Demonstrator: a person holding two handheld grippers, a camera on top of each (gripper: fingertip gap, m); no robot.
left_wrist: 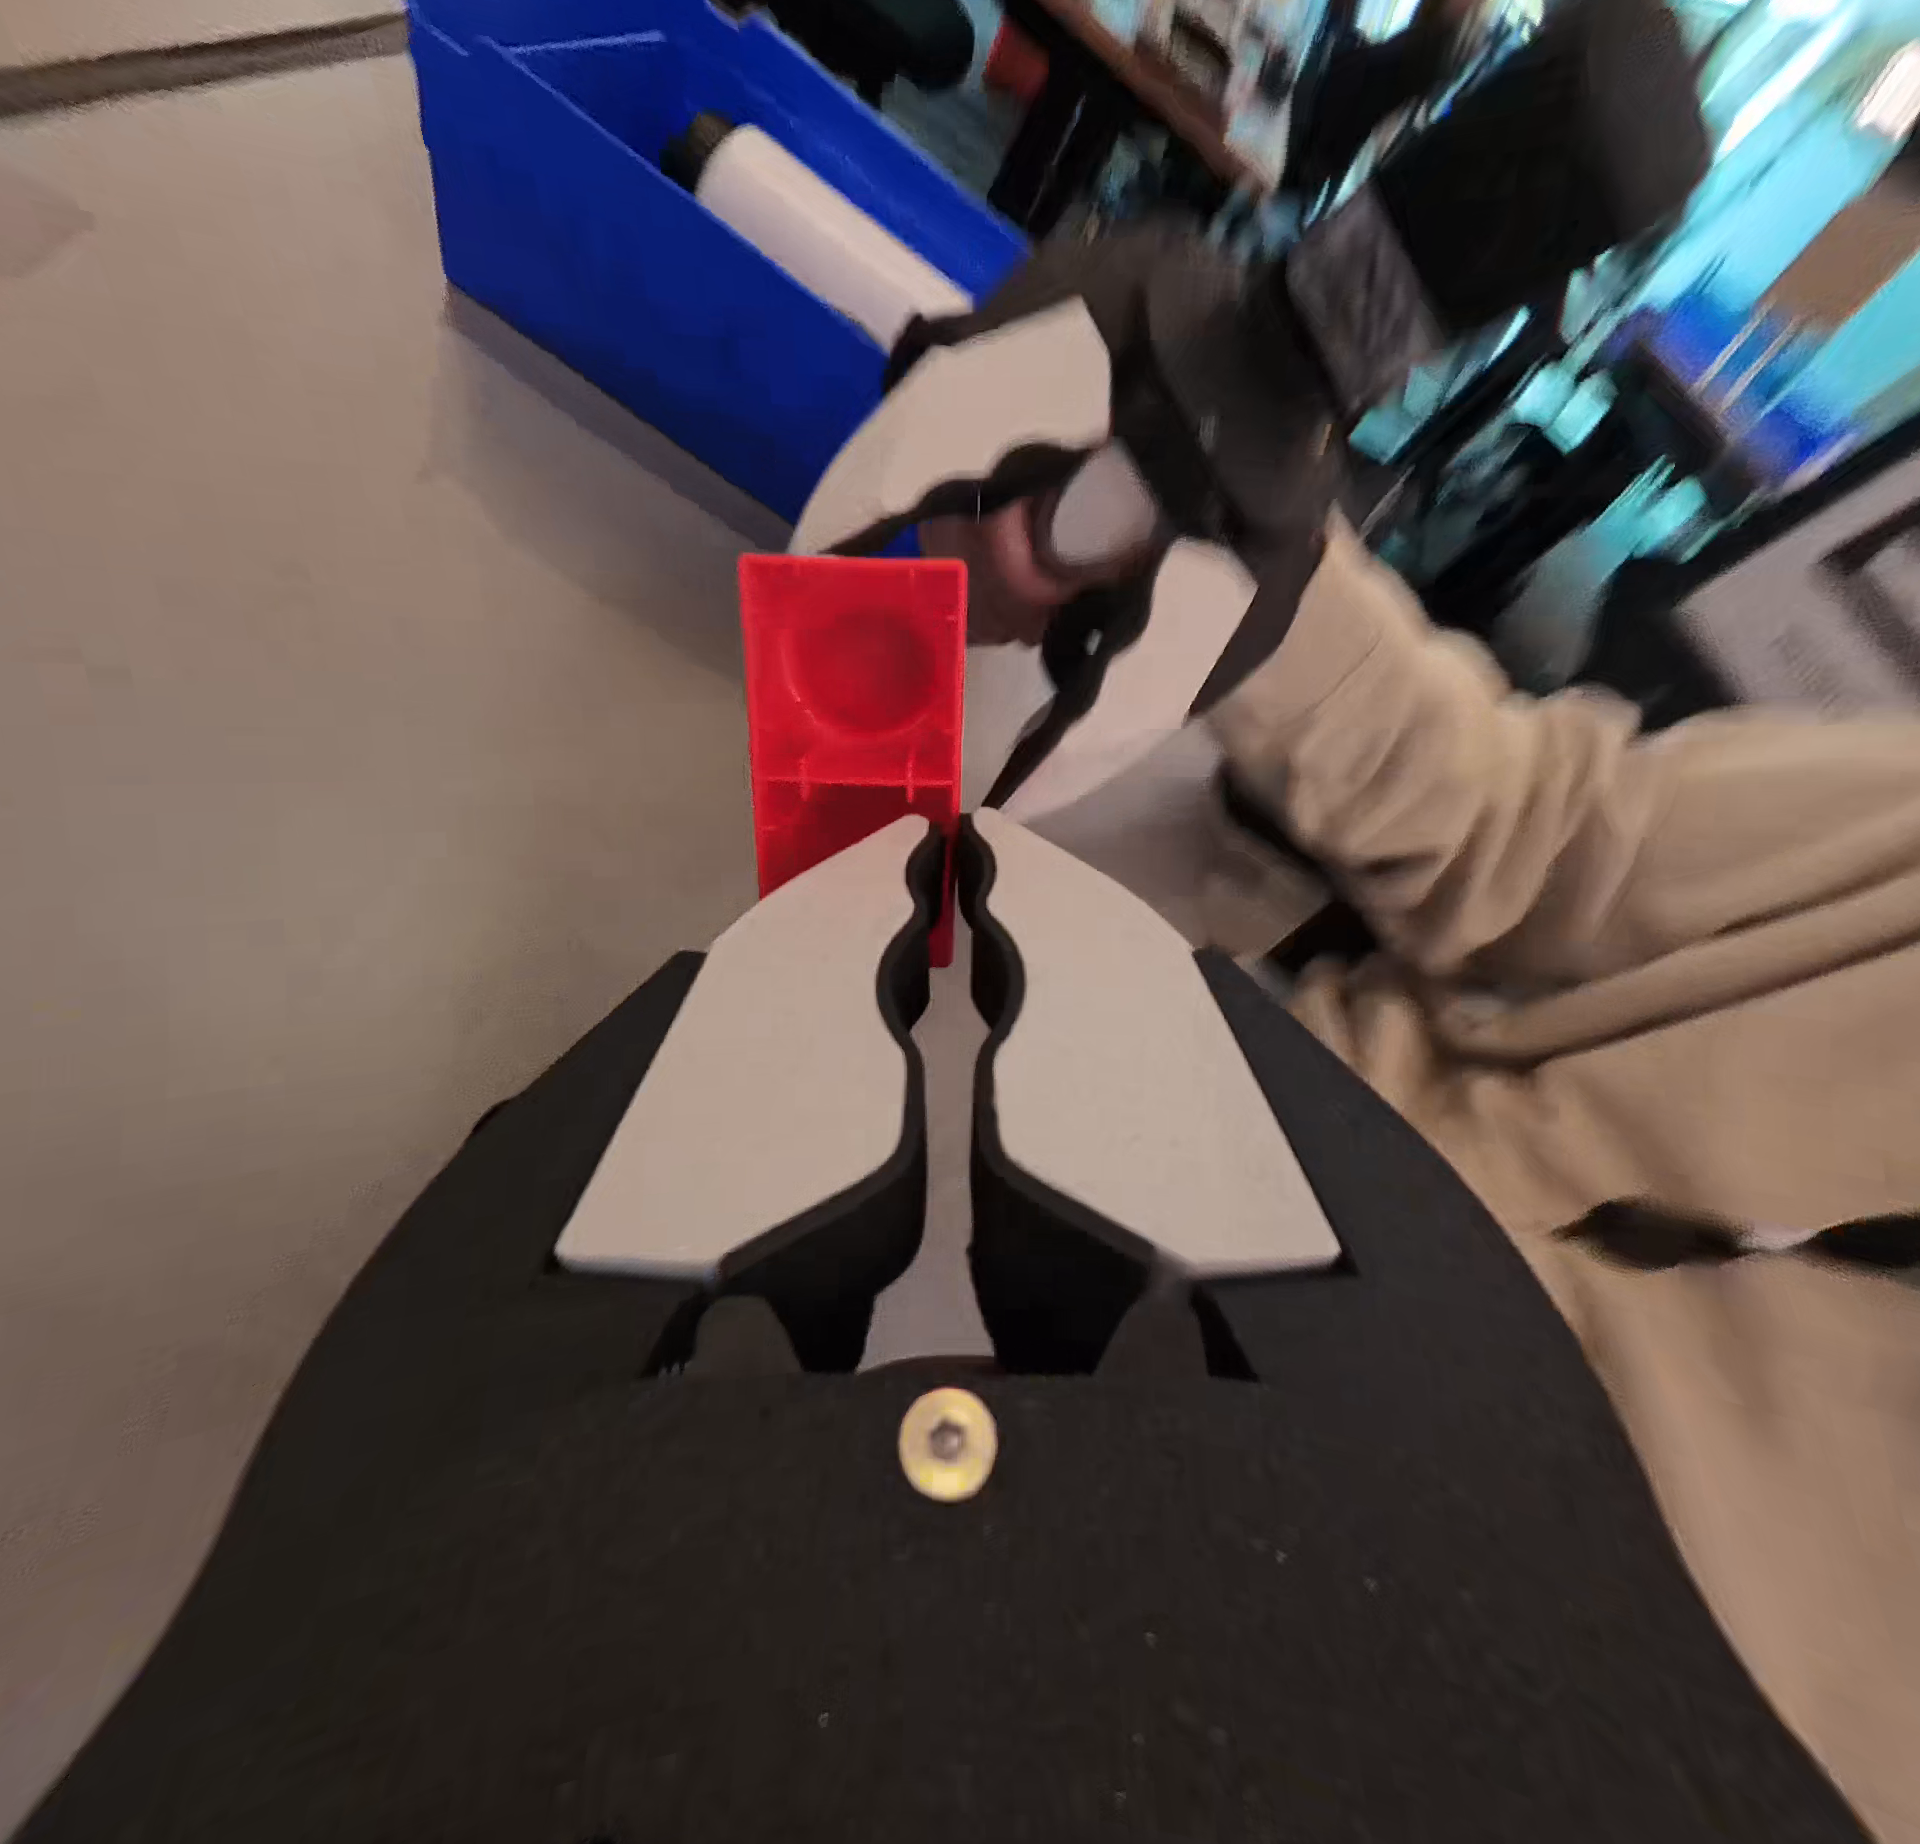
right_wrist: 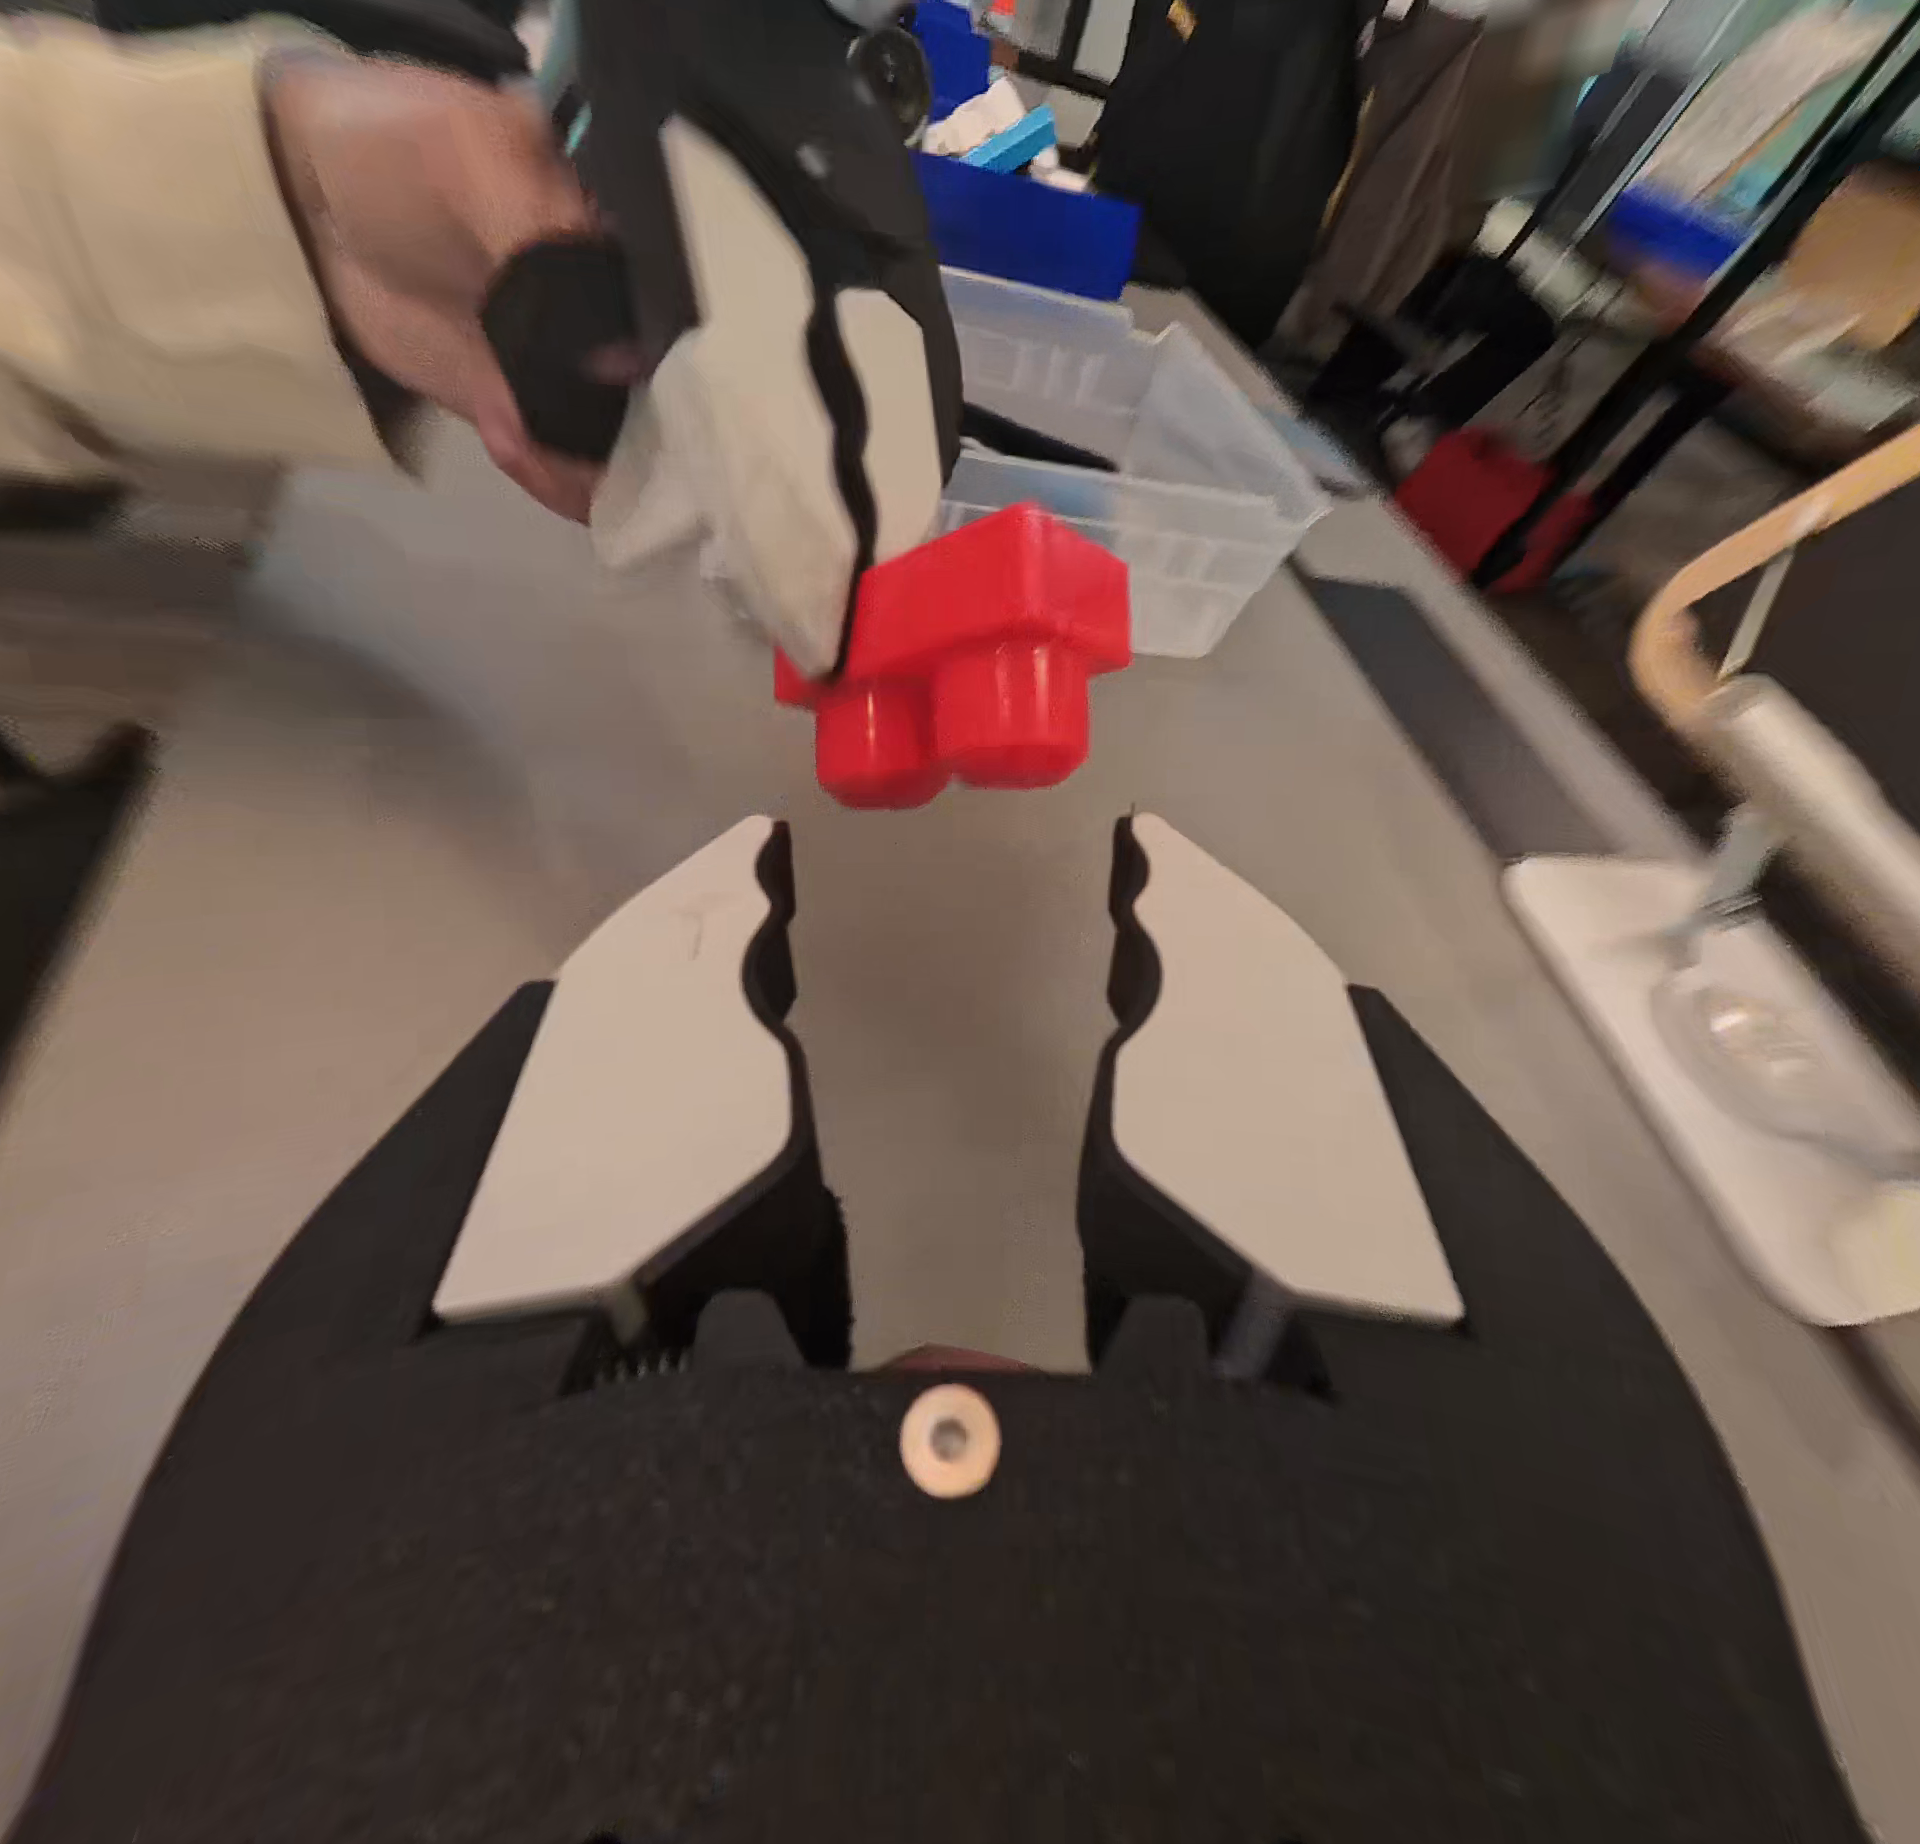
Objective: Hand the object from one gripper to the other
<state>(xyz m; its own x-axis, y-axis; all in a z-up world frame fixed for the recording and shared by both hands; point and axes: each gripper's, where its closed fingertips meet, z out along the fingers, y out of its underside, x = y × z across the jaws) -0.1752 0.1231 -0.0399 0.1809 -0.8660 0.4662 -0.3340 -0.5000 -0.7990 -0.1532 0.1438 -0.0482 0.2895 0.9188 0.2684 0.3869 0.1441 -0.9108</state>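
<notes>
A red two-stud toy block (left_wrist: 852,693) is pinched by one edge in my left gripper (left_wrist: 948,828), which is shut on it. In the right wrist view the block (right_wrist: 997,631) hangs in the air with its studs facing the camera, and the left gripper (right_wrist: 836,656) holds it from the upper left. My right gripper (right_wrist: 953,828) is open and empty, with its fingertips just short of the block. In the left wrist view the right gripper (left_wrist: 894,672) shows behind the block with its jaws spread.
A blue bin (left_wrist: 623,267) with a white bottle (left_wrist: 821,215) stands on the grey table (left_wrist: 260,755). A clear plastic bin (right_wrist: 1195,485) and another blue bin (right_wrist: 1029,225) stand behind the block. A white tray (right_wrist: 1600,1005) with glassware lies at the right. The grippers are tip to tip, or close to it.
</notes>
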